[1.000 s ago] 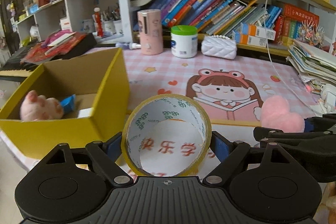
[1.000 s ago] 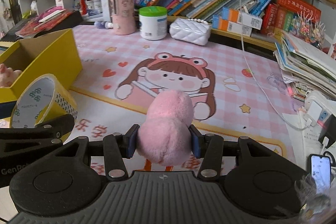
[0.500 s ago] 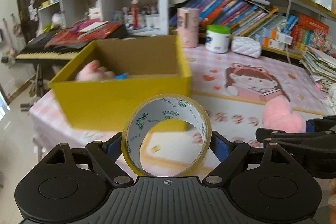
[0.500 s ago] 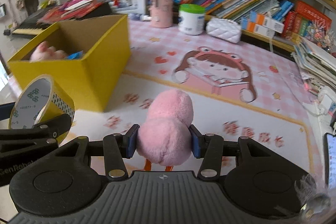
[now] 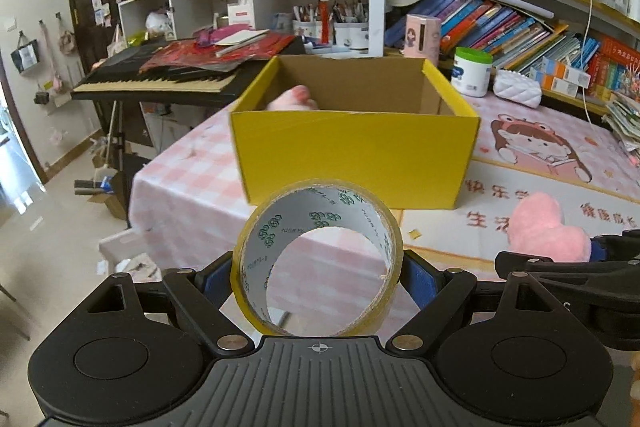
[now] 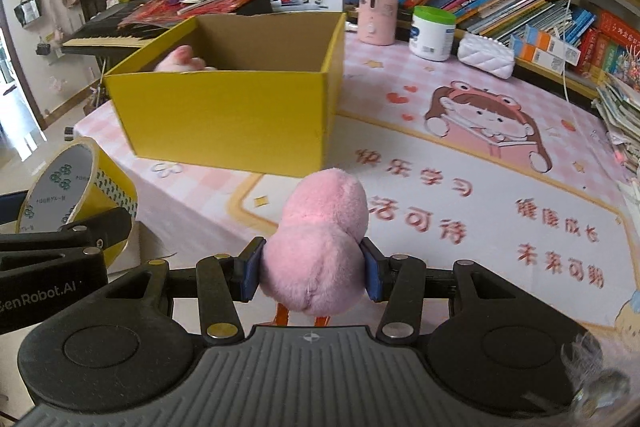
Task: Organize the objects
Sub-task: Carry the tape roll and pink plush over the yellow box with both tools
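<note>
My left gripper [image 5: 318, 275] is shut on a roll of yellow packing tape [image 5: 256, 267], its blue pads pressing both sides of the ring. My right gripper [image 6: 312, 269] is shut on a pink plush heart [image 6: 320, 239], which also shows at the right of the left wrist view as the plush heart [image 5: 544, 227]. The tape roll [image 6: 76, 187] shows at the left of the right wrist view. An open yellow cardboard box [image 5: 356, 151] stands ahead on the pink desk mat, with a pink plush toy [image 5: 296, 99] inside. Both grippers hang in front of the yellow box [image 6: 228, 115], short of it.
A pink cylinder [image 6: 378, 7], a white jar with green lid [image 6: 432, 33] and a white quilted purse [image 6: 486, 55] stand at the back of the desk. Bookshelves rise behind. A keyboard piano [image 5: 160, 79] lies left of the box. Papers stack at the right edge [image 6: 620, 123].
Both grippers have swung left with their loads; the yellow box went from the left side of the views to the centre, and the floor and piano came into sight.
</note>
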### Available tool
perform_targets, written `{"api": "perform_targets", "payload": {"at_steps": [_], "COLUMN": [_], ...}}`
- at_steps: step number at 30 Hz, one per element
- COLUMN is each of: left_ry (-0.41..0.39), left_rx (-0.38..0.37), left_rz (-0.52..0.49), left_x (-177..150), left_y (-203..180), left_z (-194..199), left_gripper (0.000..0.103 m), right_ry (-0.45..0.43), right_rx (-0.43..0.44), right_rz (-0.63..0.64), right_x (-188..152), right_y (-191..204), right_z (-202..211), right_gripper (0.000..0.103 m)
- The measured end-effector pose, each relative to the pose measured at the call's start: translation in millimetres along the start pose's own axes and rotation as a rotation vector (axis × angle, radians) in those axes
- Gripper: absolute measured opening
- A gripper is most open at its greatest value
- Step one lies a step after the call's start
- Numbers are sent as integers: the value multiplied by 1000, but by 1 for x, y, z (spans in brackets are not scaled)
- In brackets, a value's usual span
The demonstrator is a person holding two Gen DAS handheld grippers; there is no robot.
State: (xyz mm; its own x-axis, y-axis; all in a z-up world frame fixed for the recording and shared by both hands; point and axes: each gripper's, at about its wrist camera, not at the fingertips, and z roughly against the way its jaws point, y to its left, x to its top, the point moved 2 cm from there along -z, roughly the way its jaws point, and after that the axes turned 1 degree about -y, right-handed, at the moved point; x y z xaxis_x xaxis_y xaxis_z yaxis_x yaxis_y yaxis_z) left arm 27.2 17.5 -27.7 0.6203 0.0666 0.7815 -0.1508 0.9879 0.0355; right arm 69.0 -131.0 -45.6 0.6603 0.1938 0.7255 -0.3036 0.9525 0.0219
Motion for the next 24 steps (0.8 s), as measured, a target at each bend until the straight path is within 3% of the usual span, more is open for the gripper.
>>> {"api": "perform_targets", "payload": {"at_steps": [14, 24], "left_ry": [-59, -51], "left_rx": [-4, -19], "left_rz": [3, 19], "left_x": [-4, -5], "left_y": [40, 47], "left_z": [22, 19], "left_gripper": [87, 87], "right_ry": [-56, -45], "right_rx": [-8, -12], "right_rz": [-6, 12], "right_x": [-3, -2], "right_y": [42, 52], "right_z": [24, 25], "right_gripper": [46, 46]}}
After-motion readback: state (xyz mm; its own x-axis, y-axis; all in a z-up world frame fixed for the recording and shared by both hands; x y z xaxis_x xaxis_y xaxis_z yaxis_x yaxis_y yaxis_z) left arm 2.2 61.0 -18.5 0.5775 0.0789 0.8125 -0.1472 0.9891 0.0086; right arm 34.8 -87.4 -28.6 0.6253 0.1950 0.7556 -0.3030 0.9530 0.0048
